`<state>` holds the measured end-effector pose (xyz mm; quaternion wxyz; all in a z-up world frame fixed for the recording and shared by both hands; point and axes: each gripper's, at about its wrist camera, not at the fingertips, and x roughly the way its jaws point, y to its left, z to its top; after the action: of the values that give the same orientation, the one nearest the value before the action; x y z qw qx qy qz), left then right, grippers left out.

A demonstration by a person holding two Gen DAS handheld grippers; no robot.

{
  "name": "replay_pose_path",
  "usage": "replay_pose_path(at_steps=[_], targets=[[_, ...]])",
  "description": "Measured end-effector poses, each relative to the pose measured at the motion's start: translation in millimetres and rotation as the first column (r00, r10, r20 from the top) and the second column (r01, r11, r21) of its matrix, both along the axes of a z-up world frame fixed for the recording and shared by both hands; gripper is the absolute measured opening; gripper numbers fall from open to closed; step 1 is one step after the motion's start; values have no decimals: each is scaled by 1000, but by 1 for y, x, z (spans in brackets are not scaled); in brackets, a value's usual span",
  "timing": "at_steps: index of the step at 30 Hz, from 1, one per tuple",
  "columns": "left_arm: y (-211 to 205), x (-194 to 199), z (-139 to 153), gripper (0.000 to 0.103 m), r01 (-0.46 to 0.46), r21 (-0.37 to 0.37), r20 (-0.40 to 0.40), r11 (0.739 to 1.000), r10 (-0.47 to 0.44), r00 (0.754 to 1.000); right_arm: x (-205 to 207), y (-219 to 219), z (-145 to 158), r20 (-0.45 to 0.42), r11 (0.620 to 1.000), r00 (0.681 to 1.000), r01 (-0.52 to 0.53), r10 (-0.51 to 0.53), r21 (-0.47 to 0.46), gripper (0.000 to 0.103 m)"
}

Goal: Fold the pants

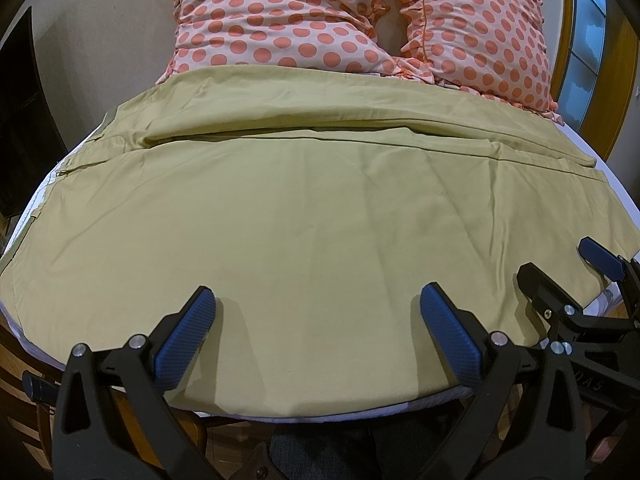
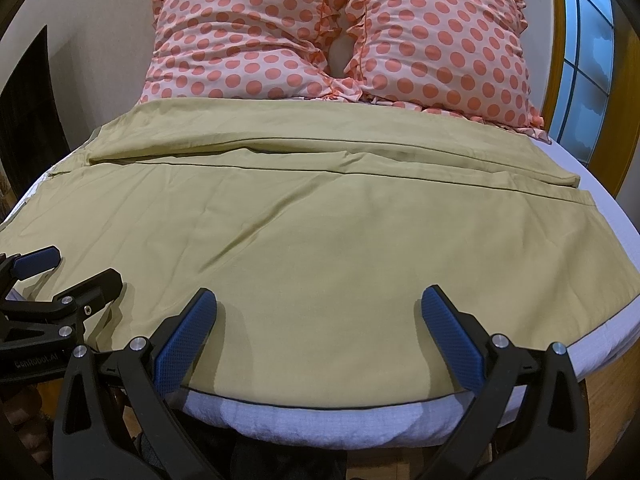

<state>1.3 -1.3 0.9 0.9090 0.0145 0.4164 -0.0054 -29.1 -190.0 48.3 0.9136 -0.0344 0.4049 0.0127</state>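
Observation:
Olive-yellow pants point(image 1: 304, 216) lie spread flat across a white bed, waistband at the left, leg hems at the right; they also fill the right wrist view point(image 2: 320, 248). One leg lies over the other along a seam across the middle. My left gripper point(image 1: 318, 300) is open and empty, its blue pads just above the near edge of the fabric. My right gripper point(image 2: 320, 298) is open and empty over the near edge further right. The right gripper shows at the right edge of the left wrist view point(image 1: 560, 264), the left gripper at the left edge of the right wrist view point(image 2: 76, 268).
Two pink pillows with orange dots point(image 2: 340, 36) lean at the head of the bed, behind the pants. White mattress edge point(image 2: 304, 420) shows below the fabric. A wood-framed window point(image 2: 588, 64) is at the right, a dark opening point(image 2: 28, 120) at the left.

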Motion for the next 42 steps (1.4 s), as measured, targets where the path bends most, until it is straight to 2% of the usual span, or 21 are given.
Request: replay_pose_path(at_steps=[12, 18, 20, 22, 24, 27, 29, 31, 32, 33, 34, 35, 37, 42], targets=[[0, -3, 0, 101, 0, 0, 38, 1000, 0, 999, -5, -2, -3, 60, 1000, 998, -9, 9, 3, 102], [3, -11, -4, 101, 22, -2, 98, 1000, -22, 995, -10, -9, -3, 60, 995, 993, -98, 97, 15, 102], [5, -14, -5, 101, 39, -2, 114, 999, -39, 993, -6, -17, -1, 24, 992, 992, -125, 124, 23, 102], [8, -12, -2, 101, 53, -3, 105, 999, -53, 993, 7, -36, 9, -7, 997, 997, -71, 71, 16, 102], [13, -7, 1, 101, 51, -6, 91, 999, -50, 995, 28, -65, 30, 6, 1000, 1000, -5, 5, 23, 102], [22, 4, 9, 101, 39, -21, 92, 999, -37, 995, 81, -119, 69, 23, 987, 987, 155, -157, 49, 102], [27, 14, 17, 101, 31, -39, 93, 999, -27, 995, 129, -153, 85, 16, 960, 961, 276, -277, 50, 102], [31, 25, 26, 101, 31, -60, 102, 998, -25, 995, 174, -181, 88, -15, 926, 927, 375, -375, 43, 102], [32, 27, 29, 101, 30, -63, 105, 998, -23, 994, 210, -202, 83, -54, 892, 893, 449, -447, 52, 102], [33, 33, 32, 101, 27, -64, 109, 998, -20, 994, 227, -215, 79, -81, 869, 870, 491, -486, 55, 102], [34, 36, 34, 101, 24, -62, 111, 998, -17, 994, 257, -232, 68, -130, 823, 821, 565, -556, 54, 96], [33, 42, 37, 101, 23, -61, 112, 998, -16, 994, 273, -242, 60, -163, 796, 793, 602, -587, 62, 88], [33, 48, 38, 101, 25, -62, 110, 998, -18, 994, 311, -263, 38, -233, 740, 731, 670, -641, 65, 81], [36, 63, 36, 101, 27, -58, 107, 998, -21, 994, 351, -284, 3, -260, 654, 634, 757, -728, 15, 78]])
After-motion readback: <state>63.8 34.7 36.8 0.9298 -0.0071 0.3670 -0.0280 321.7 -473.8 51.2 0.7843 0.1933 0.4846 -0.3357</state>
